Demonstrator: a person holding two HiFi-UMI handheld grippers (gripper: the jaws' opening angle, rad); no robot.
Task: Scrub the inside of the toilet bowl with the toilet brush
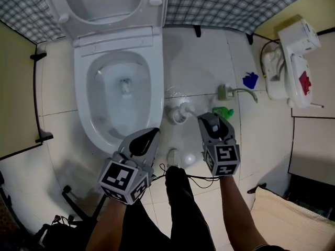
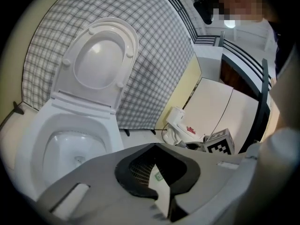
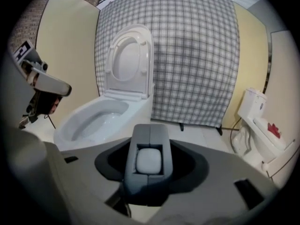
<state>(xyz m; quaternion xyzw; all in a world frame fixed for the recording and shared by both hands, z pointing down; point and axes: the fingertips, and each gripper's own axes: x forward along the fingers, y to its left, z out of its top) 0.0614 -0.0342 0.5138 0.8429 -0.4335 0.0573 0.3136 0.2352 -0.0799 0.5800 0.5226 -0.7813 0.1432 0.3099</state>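
toilet bowl [image 1: 157,88] stands at the far left of the floor, lid [image 1: 102,1] up, rim bare, water showing inside. nothing is in the bowl, so scrubbing looks not yet begun.

left tongs [image 1: 146,139] hang over the floor at the bowl's near right corner. the left gripper view gives only a dark recess with mesh and a pale wedge. wide or narrow: cannot tell. no held thing shows there.

toilet brush [image 1: 178,112] sits in its white holder on the floor, just beside the bowl's right flank. it lies ahead of both tongs, up and right of the left pair, up and left of the right pair. it is seen almost end-on, so its long axis is judged upright. neither hand is clearly nearer, the right perhaps by a shade. a grasp would likely come from above onto the handle.

right tongs [image 1: 212,120] are narrow: in the right gripper view the two halves meet along a centre seam, nothing between them.

further right on the floor: a green thing [image 1: 224,112], a blue thing [image 1: 250,80], a white unit [image 1: 293,61] with a red mark.

writing: only square markers on the cubes. the green mark on the wedge is too small to read.
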